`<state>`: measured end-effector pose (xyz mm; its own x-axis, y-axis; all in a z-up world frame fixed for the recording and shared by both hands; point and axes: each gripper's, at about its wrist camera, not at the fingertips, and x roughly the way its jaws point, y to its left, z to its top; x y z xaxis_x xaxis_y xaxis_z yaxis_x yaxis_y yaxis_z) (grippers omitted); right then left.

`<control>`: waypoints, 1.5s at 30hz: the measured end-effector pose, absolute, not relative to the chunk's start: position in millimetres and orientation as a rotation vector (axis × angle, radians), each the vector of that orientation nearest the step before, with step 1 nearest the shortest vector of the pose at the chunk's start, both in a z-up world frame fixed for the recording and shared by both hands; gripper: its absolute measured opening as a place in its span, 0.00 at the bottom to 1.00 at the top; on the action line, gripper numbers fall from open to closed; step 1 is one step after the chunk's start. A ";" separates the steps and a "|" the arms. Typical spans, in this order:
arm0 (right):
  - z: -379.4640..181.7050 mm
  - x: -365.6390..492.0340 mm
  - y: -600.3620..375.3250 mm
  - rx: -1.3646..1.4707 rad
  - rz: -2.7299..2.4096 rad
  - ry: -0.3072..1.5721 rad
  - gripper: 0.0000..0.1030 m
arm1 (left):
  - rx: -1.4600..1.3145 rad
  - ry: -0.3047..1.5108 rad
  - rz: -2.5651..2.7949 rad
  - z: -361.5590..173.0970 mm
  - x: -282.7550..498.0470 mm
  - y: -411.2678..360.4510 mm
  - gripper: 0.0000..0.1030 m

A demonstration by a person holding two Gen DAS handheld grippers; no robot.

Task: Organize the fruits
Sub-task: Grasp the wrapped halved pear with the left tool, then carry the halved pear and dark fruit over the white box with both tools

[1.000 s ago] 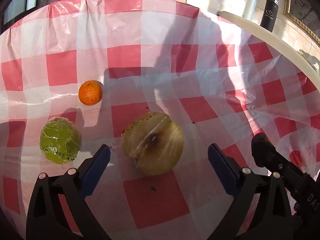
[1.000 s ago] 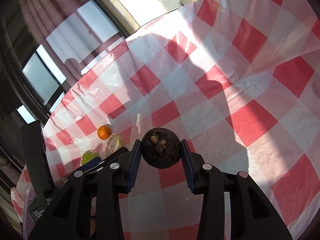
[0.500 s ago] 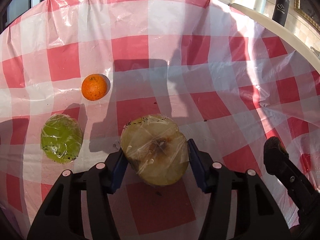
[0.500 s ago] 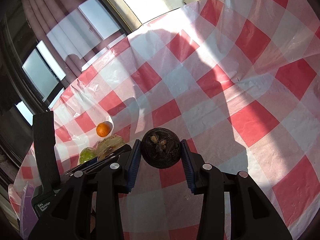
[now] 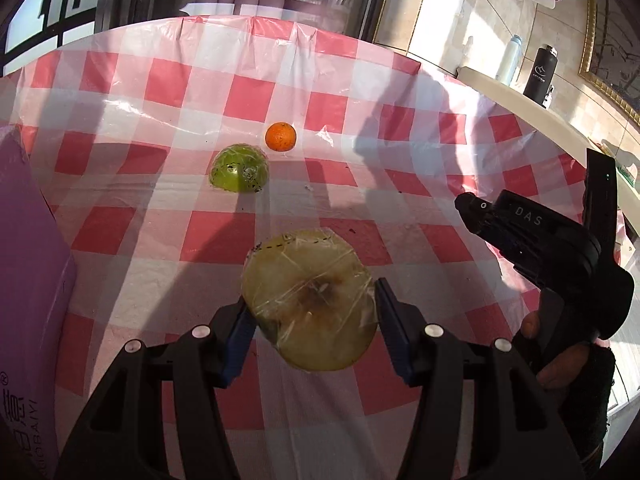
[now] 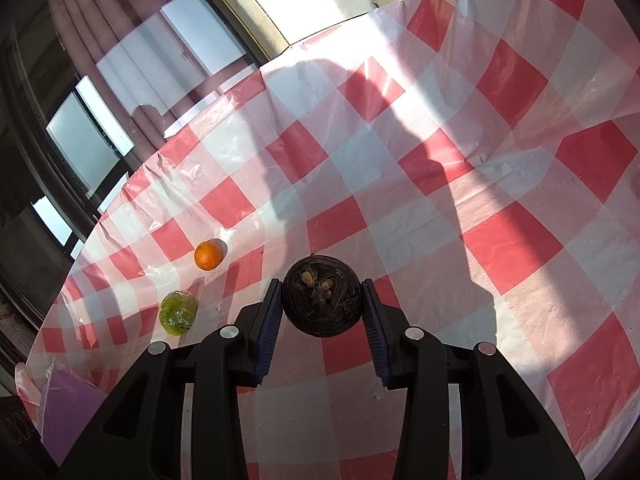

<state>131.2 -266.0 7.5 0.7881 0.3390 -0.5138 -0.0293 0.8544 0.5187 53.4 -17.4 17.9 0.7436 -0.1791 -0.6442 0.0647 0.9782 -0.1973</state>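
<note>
My left gripper is shut on a plastic-wrapped, yellowish halved fruit, which hangs above the red-and-white checked tablecloth. Farther back on the cloth lie a wrapped green fruit half and a small orange. My right gripper is shut on a dark round fruit with a dried stem end facing the camera. In the right wrist view the orange and the green half rest on the cloth to the left. The right gripper's black body shows at the right of the left wrist view.
A purple box stands at the left edge of the table, also seen as the purple box in the right wrist view. A cream ledge beyond the table carries a white bottle and a black bottle. Windows lie behind.
The left gripper closed on the wrapped yellowish half, then lifted it and drew back, so the orange and green half now lie farther away. The right gripper stayed still with the dark fruit.
</note>
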 end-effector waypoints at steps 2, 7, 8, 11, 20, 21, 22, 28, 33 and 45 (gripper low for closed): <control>7.8 130.7 -266.1 0.518 0.212 0.635 0.39 | -0.163 0.734 -0.137 14.9 46.2 -13.7 0.55; 9.2 133.4 -265.1 0.516 0.212 0.643 0.39 | -0.205 0.750 -0.137 15.5 30.6 -1.9 0.55; 9.3 133.9 -264.5 0.513 0.207 0.650 0.39 | -0.204 0.748 -0.139 17.2 27.3 -2.9 0.55; 8.7 133.5 -264.2 0.512 0.196 0.662 0.39 | -0.183 0.745 -0.140 22.8 14.3 -9.8 0.55; 9.5 129.7 -257.0 0.471 0.197 0.689 0.39 | -0.152 0.734 -0.168 37.5 -43.3 -20.0 0.55; 11.3 124.9 -252.4 0.450 0.209 0.691 0.39 | -0.137 0.727 -0.168 41.1 -52.0 -20.2 0.55; 12.2 117.9 -248.6 0.440 0.216 0.693 0.39 | -0.125 0.719 -0.170 44.6 -59.8 -19.4 0.55; 13.5 46.5 -225.0 0.435 0.299 0.677 0.39 | -0.094 0.676 -0.157 62.1 -99.1 -2.7 0.55; 14.9 -3.4 -210.4 0.423 0.345 0.680 0.39 | -0.111 0.659 -0.167 68.3 -118.0 5.1 0.55; 63.1 -63.3 -169.9 0.338 0.484 0.613 0.39 | -0.115 0.542 -0.166 110.5 -155.3 15.7 0.55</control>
